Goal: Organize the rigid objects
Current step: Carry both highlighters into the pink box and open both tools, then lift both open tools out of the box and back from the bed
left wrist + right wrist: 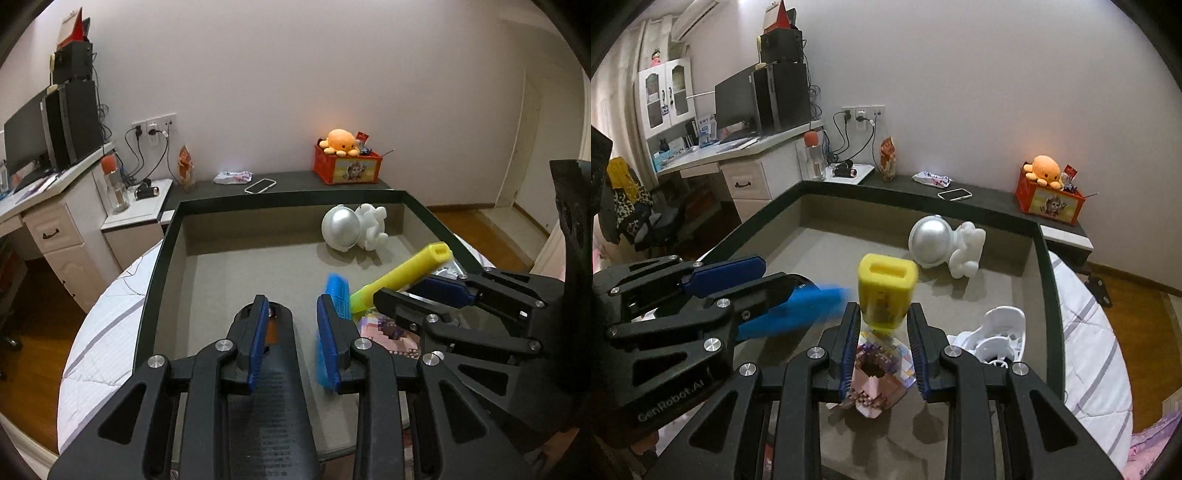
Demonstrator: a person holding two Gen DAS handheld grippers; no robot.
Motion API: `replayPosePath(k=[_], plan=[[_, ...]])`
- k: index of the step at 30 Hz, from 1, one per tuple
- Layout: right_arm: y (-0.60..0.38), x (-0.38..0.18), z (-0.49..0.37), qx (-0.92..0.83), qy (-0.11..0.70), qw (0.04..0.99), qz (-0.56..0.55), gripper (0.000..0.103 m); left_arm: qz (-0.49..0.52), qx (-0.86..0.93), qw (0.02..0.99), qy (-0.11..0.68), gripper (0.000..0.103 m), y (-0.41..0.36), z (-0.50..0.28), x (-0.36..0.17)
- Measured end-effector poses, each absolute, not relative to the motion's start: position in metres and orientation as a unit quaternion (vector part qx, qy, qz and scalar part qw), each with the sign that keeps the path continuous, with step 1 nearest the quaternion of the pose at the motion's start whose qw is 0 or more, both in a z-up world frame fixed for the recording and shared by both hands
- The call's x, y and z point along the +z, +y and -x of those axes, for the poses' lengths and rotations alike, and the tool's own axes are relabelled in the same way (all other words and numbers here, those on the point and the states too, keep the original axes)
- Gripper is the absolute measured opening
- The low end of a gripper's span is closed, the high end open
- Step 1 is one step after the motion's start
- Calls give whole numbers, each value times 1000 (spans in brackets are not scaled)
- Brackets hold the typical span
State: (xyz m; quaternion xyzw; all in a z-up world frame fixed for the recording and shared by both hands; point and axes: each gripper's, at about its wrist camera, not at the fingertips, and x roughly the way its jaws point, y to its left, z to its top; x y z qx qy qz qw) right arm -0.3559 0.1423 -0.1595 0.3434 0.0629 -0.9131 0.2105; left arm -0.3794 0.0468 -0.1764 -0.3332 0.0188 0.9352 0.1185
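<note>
A wide tray with a dark rim (288, 197) and a grey floor lies below both grippers. My left gripper (292, 301) hangs over its near part. A dark ridged handle (273, 387) runs between its pads, and a gap shows beside the right pad, so it is open. A light blue brush (338, 293) is blurred against the outer side of that finger. In the right wrist view my right gripper (883, 310) is shut on the narrow end of a yellow hollow handle (888, 284), above a pink block model (875, 380).
A white astronaut figure with a silver helmet (343, 229) lies at the far side of the tray. A white plastic part (1001, 332) sits at its right. A phone (260, 185) and a red box (347, 166) are on the ledge behind. A bed (1089, 332) flanks the tray.
</note>
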Motion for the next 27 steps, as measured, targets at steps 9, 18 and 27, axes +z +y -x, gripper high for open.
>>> replayPosePath(k=[9, 18, 27], plan=[[152, -145, 348, -921, 40, 193, -336, 44, 305, 950, 73, 3, 89, 26, 368, -156], [163, -112, 307, -940, 22, 178, -289, 78, 273, 961, 36, -7, 103, 8, 320, -122], [171, -75, 242, -958, 10, 183, -221, 83, 204, 979, 14, 17, 103, -4, 243, -82]])
